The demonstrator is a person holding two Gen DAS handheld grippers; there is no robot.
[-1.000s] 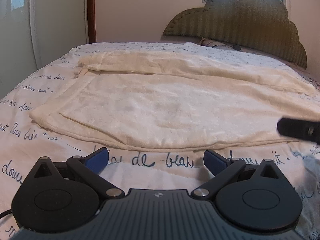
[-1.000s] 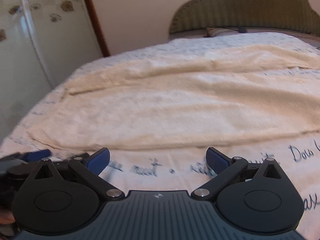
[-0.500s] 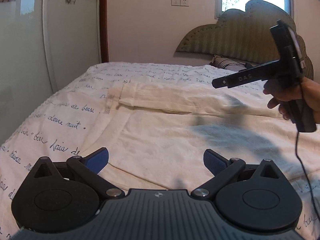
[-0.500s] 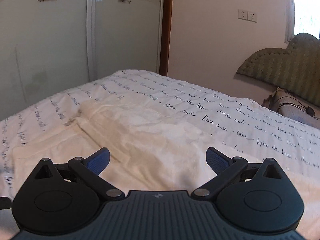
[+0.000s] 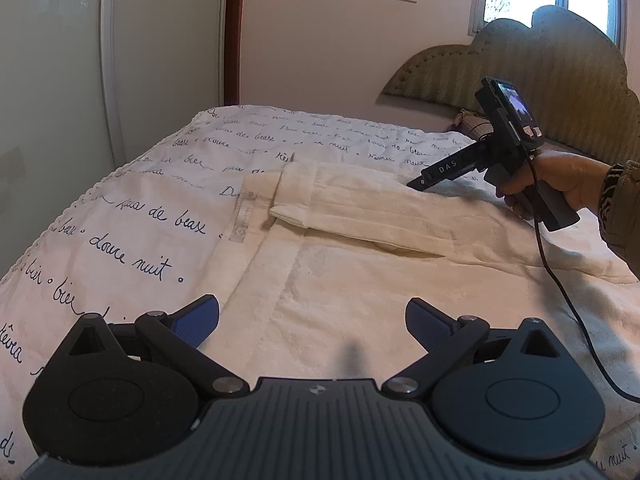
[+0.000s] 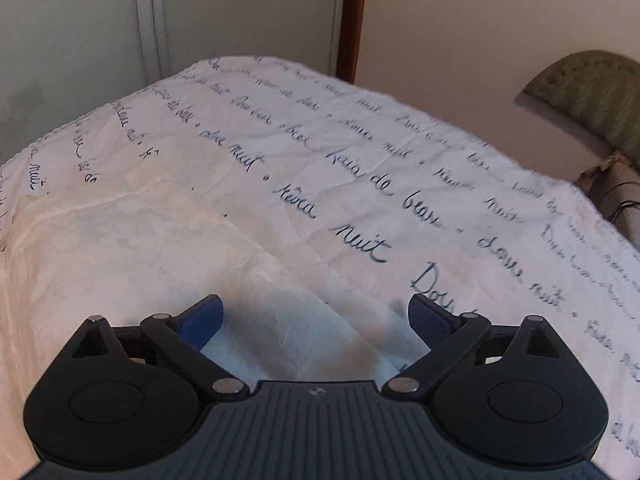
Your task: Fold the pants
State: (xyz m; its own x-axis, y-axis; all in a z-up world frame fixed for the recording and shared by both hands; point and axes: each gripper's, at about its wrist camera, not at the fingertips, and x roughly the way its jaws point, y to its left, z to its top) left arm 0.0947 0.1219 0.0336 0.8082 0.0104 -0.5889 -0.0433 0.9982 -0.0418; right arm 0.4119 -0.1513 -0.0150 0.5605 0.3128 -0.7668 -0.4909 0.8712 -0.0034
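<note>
Cream pants (image 5: 360, 264) lie flat on the bed, one leg folded over the other, the waistband end (image 5: 256, 200) toward the left. My left gripper (image 5: 312, 320) is open and empty, just above the near part of the pants. My right gripper (image 6: 316, 322) is open and empty, over the far edge of the pants (image 6: 140, 264). In the left wrist view the right gripper (image 5: 416, 183) is held by a hand, its tip low over the far folded leg.
The bed has a white cover (image 5: 132, 216) printed with dark script. A green padded headboard (image 5: 560, 80) stands at the right, with a pillow (image 6: 616, 188) below it. A wardrobe (image 5: 60, 80) borders the bed's left side.
Both grippers have swung left toward the waistband end of the pants. The right gripper has dropped from raised to low over the far folded leg. Both stay open.
</note>
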